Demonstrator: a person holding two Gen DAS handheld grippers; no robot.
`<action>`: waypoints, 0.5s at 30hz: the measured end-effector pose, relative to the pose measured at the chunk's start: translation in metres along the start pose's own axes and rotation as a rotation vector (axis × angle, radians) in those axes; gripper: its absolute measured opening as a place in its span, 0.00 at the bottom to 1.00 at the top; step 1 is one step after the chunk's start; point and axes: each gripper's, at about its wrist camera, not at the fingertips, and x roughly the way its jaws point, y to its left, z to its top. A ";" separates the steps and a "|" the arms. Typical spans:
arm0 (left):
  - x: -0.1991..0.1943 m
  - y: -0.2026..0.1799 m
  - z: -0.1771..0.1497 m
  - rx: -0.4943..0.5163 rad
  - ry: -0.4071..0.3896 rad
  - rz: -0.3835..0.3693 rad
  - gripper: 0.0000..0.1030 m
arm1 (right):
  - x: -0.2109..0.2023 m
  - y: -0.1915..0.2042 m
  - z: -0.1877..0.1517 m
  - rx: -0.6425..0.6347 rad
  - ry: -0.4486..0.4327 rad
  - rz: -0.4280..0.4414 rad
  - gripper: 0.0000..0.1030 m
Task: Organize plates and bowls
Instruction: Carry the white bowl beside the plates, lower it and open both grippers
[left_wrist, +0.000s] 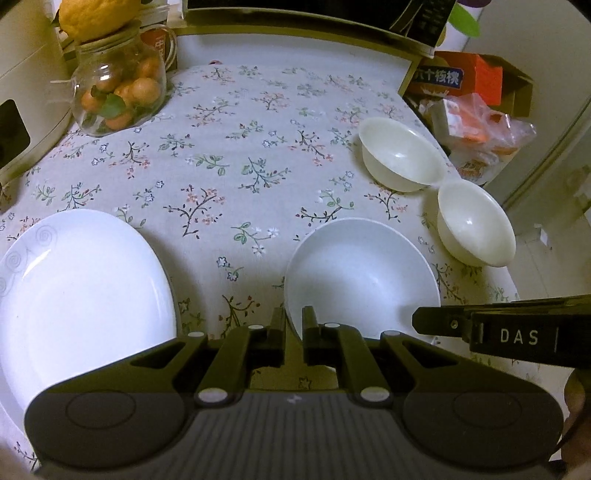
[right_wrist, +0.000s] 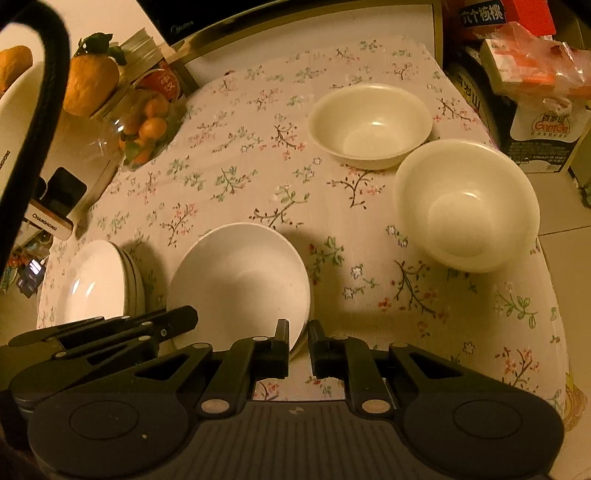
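A wide white bowl (left_wrist: 360, 266) (right_wrist: 240, 284) sits near the table's front edge. My left gripper (left_wrist: 293, 317) is shut on its left rim. My right gripper (right_wrist: 298, 330) is shut on its right rim; it shows in the left wrist view (left_wrist: 509, 334) too. The left gripper shows in the right wrist view (right_wrist: 110, 328) at the bowl's left. A stack of white plates (left_wrist: 77, 288) (right_wrist: 96, 284) lies to the left. Two cream bowls stand to the right: one farther back (left_wrist: 400, 155) (right_wrist: 369, 123), one nearer (left_wrist: 474, 223) (right_wrist: 467, 205).
A glass jar of small oranges (left_wrist: 118, 92) (right_wrist: 147, 129) stands at the back left beside a white appliance (left_wrist: 26, 103). Boxes and bags (left_wrist: 476, 96) (right_wrist: 535, 92) are past the right edge of the floral tablecloth (left_wrist: 236, 158).
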 end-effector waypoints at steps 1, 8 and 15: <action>0.001 0.000 0.000 -0.004 0.006 0.000 0.07 | 0.000 0.000 -0.001 -0.002 0.001 0.000 0.11; 0.004 -0.002 0.000 -0.004 0.011 0.008 0.07 | 0.002 0.001 0.000 -0.011 0.005 -0.010 0.12; 0.004 -0.001 0.000 -0.005 0.013 0.008 0.07 | 0.002 0.001 0.000 -0.006 0.005 -0.005 0.14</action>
